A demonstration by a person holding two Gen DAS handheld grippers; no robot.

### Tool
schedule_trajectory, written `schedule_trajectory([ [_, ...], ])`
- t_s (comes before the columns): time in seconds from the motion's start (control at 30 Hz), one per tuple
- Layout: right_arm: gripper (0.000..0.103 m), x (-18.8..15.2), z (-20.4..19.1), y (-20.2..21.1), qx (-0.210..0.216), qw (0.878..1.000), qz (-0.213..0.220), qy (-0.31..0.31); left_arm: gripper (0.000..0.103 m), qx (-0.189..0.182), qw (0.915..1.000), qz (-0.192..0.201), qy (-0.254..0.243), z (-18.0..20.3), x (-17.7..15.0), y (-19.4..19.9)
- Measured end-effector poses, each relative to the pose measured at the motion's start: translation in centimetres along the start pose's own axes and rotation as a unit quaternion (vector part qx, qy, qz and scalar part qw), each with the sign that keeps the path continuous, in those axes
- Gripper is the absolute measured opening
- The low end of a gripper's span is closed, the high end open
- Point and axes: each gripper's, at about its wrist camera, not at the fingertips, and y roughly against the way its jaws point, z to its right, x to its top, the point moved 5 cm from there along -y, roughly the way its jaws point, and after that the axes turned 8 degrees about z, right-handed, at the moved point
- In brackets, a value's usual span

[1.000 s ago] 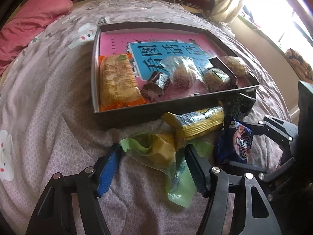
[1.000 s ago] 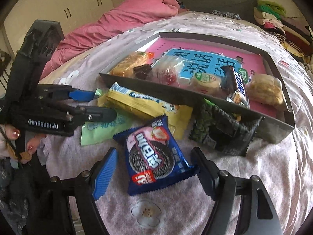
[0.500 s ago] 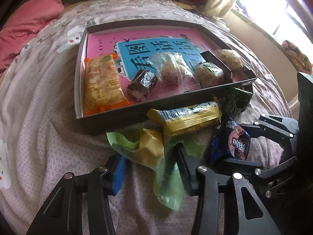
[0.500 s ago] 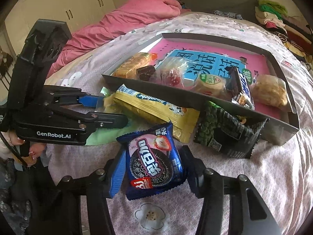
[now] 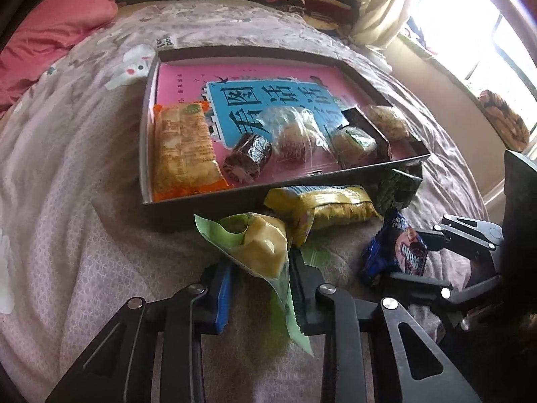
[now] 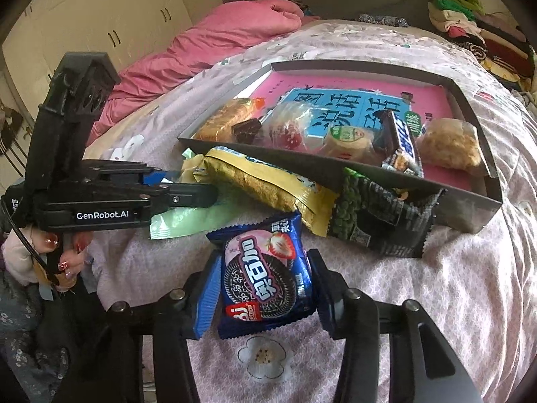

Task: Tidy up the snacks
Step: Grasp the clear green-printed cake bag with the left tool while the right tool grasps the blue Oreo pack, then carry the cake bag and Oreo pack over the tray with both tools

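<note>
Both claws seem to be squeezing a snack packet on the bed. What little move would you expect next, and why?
Probably lifting both packets toward the tray. The left gripper is closing on the green packet and the right gripper on the blue cookie packet; other snacks already lie inside.

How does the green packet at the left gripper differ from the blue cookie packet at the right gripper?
The green packet is translucent and shows a yellow block inside; the blue cookie packet is opaque and printed with a cookie and a strawberry. The green packet is crumpled and open-ended; the blue one is flat and sealed. Both lie on the bedspread outside the tray, each between closing jaws.
</note>
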Motion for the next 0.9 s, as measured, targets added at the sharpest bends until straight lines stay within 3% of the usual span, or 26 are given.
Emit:
schedule_trajectory([
  [0.4,0.050,0.9,0.1,1.9,0.003,0.999,0.031,-0.009,0.030,0.034,0.9991,0.024,0.009,-1.3,0.0,3.3],
  [0.9,0.050,2.7,1.1,4.2,-0.015,0.996,0.083,-0.027,0.030,0.041,0.9970,0.066,0.000,0.1,2.1,6.0],
])
